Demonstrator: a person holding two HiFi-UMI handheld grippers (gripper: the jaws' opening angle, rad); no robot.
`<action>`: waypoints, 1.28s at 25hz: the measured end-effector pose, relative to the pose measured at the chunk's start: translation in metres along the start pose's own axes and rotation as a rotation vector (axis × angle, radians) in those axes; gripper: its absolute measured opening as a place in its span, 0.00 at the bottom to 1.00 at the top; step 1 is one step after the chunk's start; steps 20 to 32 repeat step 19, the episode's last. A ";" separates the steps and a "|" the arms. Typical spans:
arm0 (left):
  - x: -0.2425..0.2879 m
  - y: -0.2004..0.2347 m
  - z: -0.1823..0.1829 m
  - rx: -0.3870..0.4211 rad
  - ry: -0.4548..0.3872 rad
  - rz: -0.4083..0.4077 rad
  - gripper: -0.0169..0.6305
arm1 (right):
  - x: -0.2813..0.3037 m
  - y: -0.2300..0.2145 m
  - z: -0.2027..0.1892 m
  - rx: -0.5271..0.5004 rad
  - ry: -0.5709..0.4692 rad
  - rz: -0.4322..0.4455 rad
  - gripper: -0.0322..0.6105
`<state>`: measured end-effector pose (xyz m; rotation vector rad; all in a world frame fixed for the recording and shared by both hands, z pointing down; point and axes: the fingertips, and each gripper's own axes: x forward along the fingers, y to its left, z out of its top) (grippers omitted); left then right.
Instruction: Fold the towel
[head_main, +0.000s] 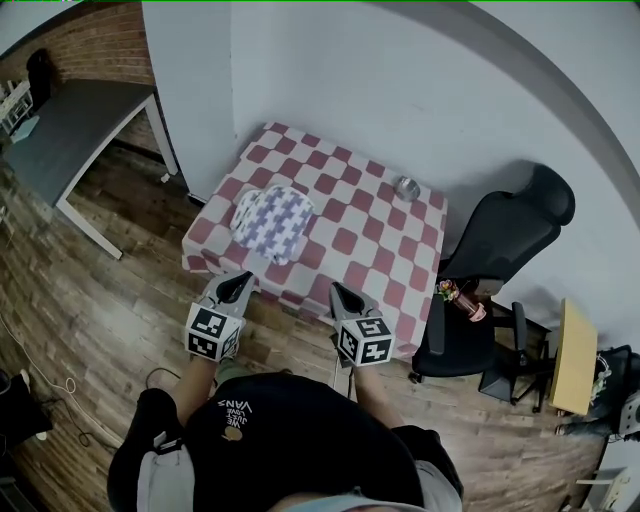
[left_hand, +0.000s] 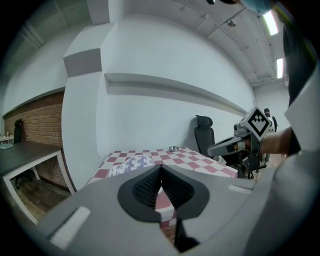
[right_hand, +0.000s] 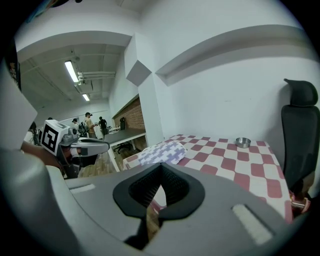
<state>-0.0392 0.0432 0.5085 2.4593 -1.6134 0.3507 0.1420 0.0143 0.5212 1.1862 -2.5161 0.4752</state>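
Note:
A purple-and-white patterned towel (head_main: 273, 221) lies bunched on the left half of the red-and-white checked table (head_main: 375, 250); it shows too in the left gripper view (left_hand: 133, 162) and the right gripper view (right_hand: 163, 152). My left gripper (head_main: 238, 281) hovers at the table's near edge, just short of the towel, jaws shut and empty. My right gripper (head_main: 341, 294) is beside it at the same edge, also shut with nothing in it. Each gripper appears in the other's view: the right gripper (left_hand: 220, 147) and the left gripper (right_hand: 97, 145).
A small metal bowl (head_main: 407, 187) sits near the table's far right. A black office chair (head_main: 495, 260) stands right of the table, a grey desk (head_main: 75, 130) to the far left. White wall behind; wood floor around. People stand far off in the right gripper view.

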 end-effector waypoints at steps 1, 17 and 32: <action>-0.001 -0.002 -0.001 -0.003 0.001 0.006 0.03 | -0.001 0.000 0.000 -0.003 0.000 0.004 0.06; -0.006 -0.014 -0.011 -0.025 0.003 0.039 0.03 | -0.009 -0.005 0.000 -0.012 -0.016 0.004 0.06; -0.005 -0.015 -0.014 -0.027 0.005 0.037 0.03 | -0.008 -0.006 -0.002 -0.015 -0.015 0.004 0.06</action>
